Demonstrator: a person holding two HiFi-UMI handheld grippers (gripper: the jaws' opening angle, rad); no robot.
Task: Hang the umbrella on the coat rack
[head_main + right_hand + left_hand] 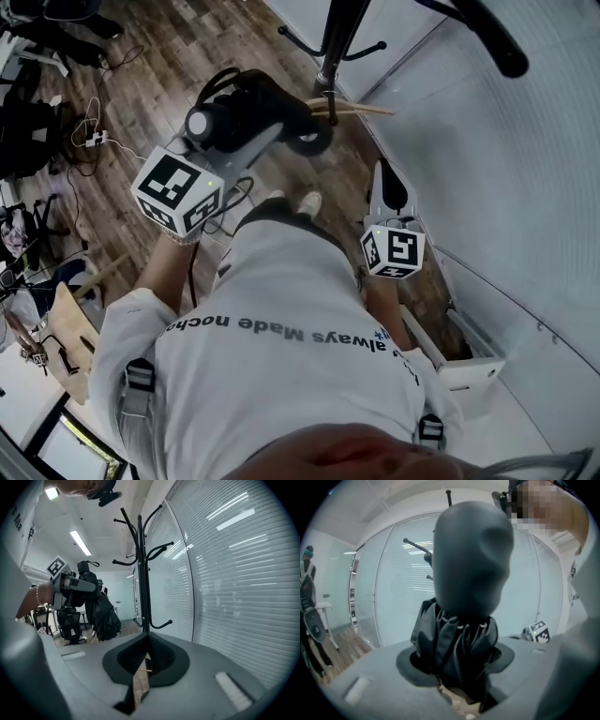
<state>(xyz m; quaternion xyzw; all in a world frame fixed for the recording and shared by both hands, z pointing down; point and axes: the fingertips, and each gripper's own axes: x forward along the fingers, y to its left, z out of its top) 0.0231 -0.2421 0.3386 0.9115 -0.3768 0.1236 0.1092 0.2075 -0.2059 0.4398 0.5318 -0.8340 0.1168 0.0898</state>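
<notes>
A black folded umbrella [272,112] is raised in front of me, with my left gripper [267,131] shut on it. In the left gripper view its gathered fabric [454,641] is clamped between the jaws, and its rounded end [473,559] fills the middle. The black coat rack [337,37] stands just beyond, near the glass wall. Its pole and curved hooks [142,573] rise ahead in the right gripper view. My right gripper [384,173] is lower and to the right, shut and holding nothing [146,656]. From there the held umbrella [101,613] shows at the left.
A curved glass wall with blinds [525,187] runs along the right, close behind the rack. A thin wooden stick [361,110] shows by the rack's foot. A white box [469,366] sits low on the right. Chairs, a cable [94,136] and a wooden chair [66,328] lie to the left.
</notes>
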